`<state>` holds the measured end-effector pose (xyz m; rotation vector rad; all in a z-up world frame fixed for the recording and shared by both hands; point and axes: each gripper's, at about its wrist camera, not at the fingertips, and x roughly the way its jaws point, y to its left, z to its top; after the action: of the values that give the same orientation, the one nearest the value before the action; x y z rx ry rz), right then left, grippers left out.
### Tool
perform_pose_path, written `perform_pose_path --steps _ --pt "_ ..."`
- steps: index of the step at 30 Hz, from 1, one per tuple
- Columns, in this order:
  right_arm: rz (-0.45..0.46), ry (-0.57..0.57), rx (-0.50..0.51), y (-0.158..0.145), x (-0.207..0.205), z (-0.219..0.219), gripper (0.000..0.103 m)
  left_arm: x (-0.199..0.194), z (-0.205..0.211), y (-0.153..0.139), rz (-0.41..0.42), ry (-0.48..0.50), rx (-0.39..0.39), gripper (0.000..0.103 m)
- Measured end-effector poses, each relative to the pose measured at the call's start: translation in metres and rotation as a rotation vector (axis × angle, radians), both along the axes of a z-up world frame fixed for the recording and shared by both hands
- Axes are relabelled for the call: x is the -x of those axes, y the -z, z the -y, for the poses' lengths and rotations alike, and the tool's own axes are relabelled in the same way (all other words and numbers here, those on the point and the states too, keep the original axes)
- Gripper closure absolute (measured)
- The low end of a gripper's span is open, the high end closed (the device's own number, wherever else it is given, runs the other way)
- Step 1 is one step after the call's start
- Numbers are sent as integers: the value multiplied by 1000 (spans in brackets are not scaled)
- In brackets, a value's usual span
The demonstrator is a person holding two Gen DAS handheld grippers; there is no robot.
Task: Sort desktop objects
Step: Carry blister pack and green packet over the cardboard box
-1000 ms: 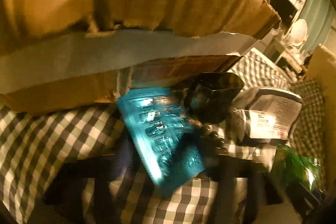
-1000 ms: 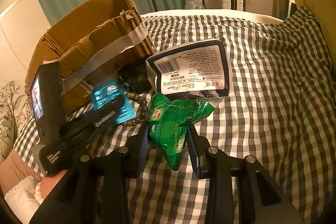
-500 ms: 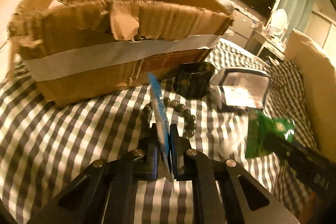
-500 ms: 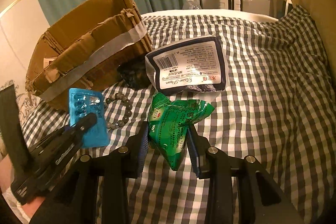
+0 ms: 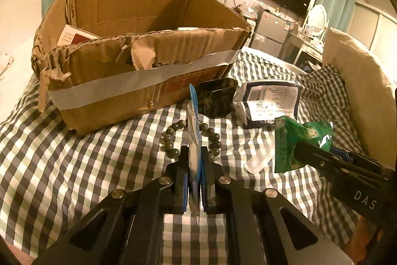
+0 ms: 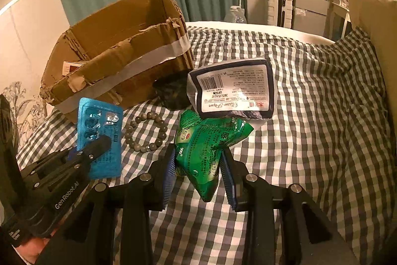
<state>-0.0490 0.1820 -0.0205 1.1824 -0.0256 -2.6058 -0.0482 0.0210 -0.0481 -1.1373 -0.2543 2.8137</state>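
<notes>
My left gripper is shut on a blue pill blister pack, held edge-on above the checked cloth; the pack shows flat in the right wrist view. My right gripper is shut on a green packet, also seen in the left wrist view. A torn cardboard box stands open behind, with a red-and-white item inside. A bead bracelet, a dark pouch and a white-and-navy tissue pack lie on the cloth.
A clear plastic piece lies by the green packet. A cream cushion bounds the right side. Curtains, a TV and a small fridge stand behind. The checked cloth stretches to the right.
My left gripper has lifted and drawn back from the box with the blister pack, now held upright. My right gripper has raised the green packet slightly.
</notes>
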Motion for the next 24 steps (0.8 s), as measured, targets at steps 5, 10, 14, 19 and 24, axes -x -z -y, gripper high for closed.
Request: perform_pose_path --steps 5,10,14,19,24 --pt "-11 -19 -7 -4 -3 4 69 -2 -2 -5 -13 5 13 96" --pt "-47 -33 -1 -18 -13 8 69 -11 -2 -24 -50 18 14 96" --pt "-90 -42 44 -43 -23 8 69 -22 1 -52 -97 21 -1 96" --pt "-152 -74 115 -83 -24 16 69 -31 12 -100 -185 20 5 95" --pt "-217 -130 98 -113 -1 51 69 -15 33 -141 -260 -2 47 96"
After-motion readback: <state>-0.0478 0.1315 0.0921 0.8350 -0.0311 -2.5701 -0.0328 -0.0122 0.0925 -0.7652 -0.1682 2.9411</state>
